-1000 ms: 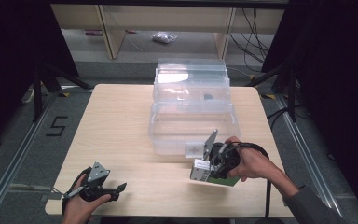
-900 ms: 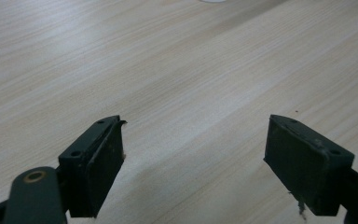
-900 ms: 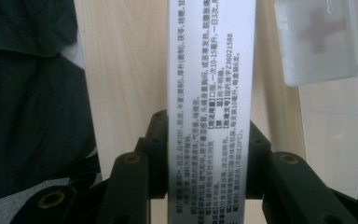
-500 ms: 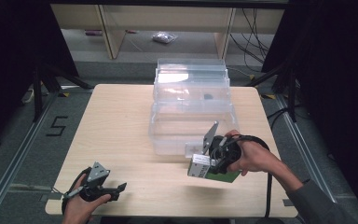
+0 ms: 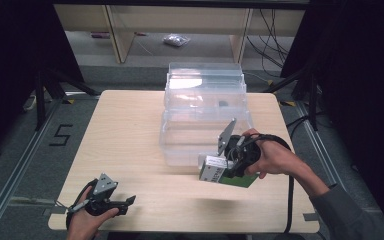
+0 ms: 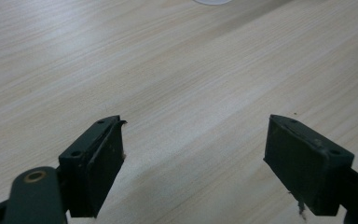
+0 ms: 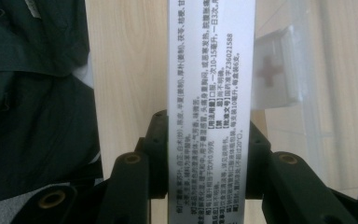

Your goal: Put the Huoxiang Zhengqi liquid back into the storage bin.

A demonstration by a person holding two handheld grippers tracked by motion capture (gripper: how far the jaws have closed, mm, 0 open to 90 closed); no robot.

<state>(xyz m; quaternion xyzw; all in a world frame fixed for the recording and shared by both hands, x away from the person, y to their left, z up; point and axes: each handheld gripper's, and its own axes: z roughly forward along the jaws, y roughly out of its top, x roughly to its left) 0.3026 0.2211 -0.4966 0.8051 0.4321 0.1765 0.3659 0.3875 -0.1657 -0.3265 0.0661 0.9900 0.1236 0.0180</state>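
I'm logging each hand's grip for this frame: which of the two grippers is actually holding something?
The right gripper, by the clear bins, is clamped on a white-and-green box. The left gripper sits open over bare table.

The high view looks forward and down over the whole table (image 5: 130,145), while both gripper views sit close along their jaws, sharing its wood
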